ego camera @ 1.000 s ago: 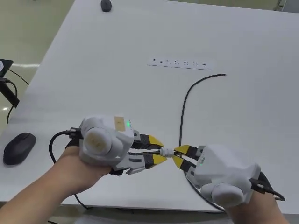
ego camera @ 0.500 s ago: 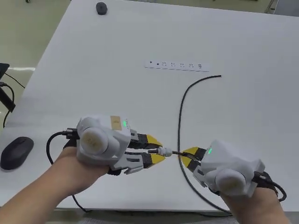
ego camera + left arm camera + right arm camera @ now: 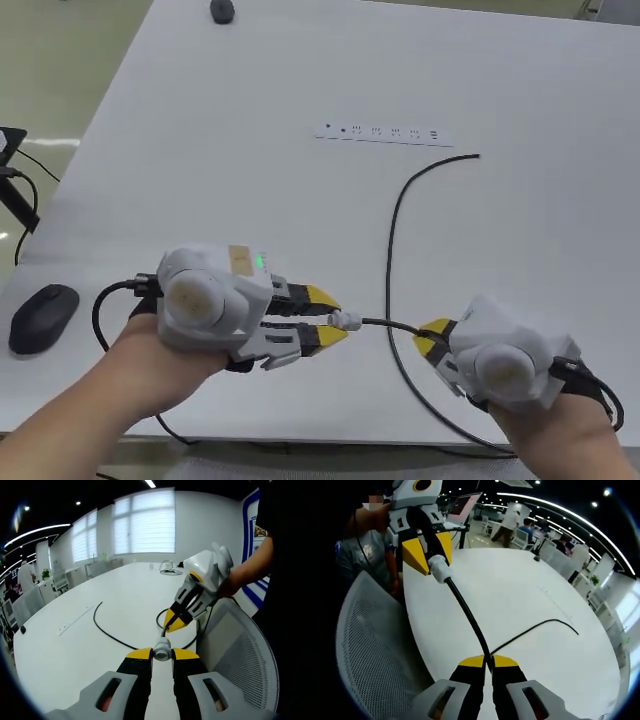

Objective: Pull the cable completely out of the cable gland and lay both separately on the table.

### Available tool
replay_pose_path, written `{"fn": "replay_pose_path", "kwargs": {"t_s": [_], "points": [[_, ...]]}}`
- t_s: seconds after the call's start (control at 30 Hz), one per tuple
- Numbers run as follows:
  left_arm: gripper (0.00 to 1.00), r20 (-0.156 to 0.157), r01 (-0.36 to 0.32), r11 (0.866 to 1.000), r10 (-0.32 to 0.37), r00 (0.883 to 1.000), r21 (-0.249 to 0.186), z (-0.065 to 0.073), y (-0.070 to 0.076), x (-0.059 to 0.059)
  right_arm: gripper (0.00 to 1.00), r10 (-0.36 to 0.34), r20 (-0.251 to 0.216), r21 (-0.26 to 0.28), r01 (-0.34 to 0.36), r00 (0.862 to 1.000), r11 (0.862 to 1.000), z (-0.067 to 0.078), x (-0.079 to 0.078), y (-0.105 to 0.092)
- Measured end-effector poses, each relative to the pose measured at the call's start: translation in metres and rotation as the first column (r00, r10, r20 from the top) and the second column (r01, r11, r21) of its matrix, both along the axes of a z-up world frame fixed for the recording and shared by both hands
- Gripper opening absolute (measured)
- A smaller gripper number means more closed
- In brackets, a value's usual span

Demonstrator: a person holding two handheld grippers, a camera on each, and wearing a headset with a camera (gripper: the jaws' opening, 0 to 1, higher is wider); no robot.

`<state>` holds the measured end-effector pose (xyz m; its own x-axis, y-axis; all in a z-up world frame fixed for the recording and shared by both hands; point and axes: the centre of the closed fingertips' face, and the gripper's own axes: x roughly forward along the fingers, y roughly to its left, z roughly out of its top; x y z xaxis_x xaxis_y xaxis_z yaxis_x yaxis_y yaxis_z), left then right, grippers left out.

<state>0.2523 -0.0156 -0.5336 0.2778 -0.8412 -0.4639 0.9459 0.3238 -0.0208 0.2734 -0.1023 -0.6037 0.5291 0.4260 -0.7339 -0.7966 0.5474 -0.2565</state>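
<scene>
My right tongs (image 3: pixel 432 338) have drawn off toward 3 o'clock, baring more cable (image 3: pixel 390 323). They pinch the cable; my left tongs (image 3: pixel 338 318) clamp the cable gland (image 3: pixel 346 321) above the near edge of the tabletop (image 3: pixel 250 150). Mid-pull: next, I reckon, regrip nearer and pull again.

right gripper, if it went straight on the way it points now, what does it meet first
Probably the cable gland clamped by the left gripper, straight along the cable it grips; depth is unclear.
</scene>
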Motion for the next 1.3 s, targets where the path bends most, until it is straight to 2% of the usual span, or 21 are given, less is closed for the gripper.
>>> {"fn": "replay_pose_path", "kwargs": {"t_s": [0.17, 0.3, 0.4, 0.47, 0.57, 0.67, 0.87, 1.0, 1.3], "points": [[0.15, -0.001, -0.008, 1.000, 0.008, 1.000, 0.000, -0.001, 0.002, 0.000, 0.00, 0.022, 0.008, -0.025, -0.022, 1.000, 0.999, -0.003, 0.000, -0.002], [0.15, -0.007, -0.015, 1.000, 0.015, 1.000, 0.001, -0.007, 0.006, 0.001, 0.00, 0.043, 0.024, -0.040, -0.042, 0.999, 0.998, -0.002, 0.001, 0.000], [0.16, -0.015, -0.034, 0.999, 0.034, 0.999, 0.011, -0.019, 0.012, 0.002, 0.00, 0.059, 0.041, -0.056, -0.057, 0.997, 0.997, 0.000, 0.007, 0.006], [0.16, -0.046, -0.060, 0.998, 0.059, 0.997, -0.013, -0.025, 0.015, 0.003, 0.00, 0.066, 0.041, -0.058, -0.063, 0.997, 0.996, 0.002, 0.012, 0.011], [0.16, -0.054, -0.083, 0.996, 0.081, 0.995, -0.020, -0.036, 0.022, 0.005, 0.00, 0.080, 0.056, -0.069, -0.076, 0.995, 0.995, 0.007, 0.022, 0.019], [0.16, -0.069, -0.106, 0.994, 0.104, 0.992, -0.016, -0.046, 0.031, 0.007, 0.00, 0.086, 0.056, -0.049, -0.083, 0.995, 0.995, 0.014, 0.032, 0.035], [0.16, -0.079, -0.132, 0.991, 0.130, 0.988, -0.015, -0.060, 0.040, 0.009, 0.00, 0.120, 0.064, -0.053, -0.117, 0.991, 0.992, 0.017, 0.048, 0.064], [0.16, -0.077, -0.146, 0.989, 0.145, 0.987, -0.008, -0.067, 0.045, 0.009, 0.00, 0.156, 0.059, -0.056, -0.152, 0.986, 0.987, 0.013, 0.052, 0.086], [0.16, -0.101, -0.174, 0.985, 0.173, 0.980, -0.001, -0.084, 0.056, 0.006, 0.00, 0.204, 0.025, -0.059, -0.202, 0.979, 0.978, -0.002, 0.053, 0.132]]}}
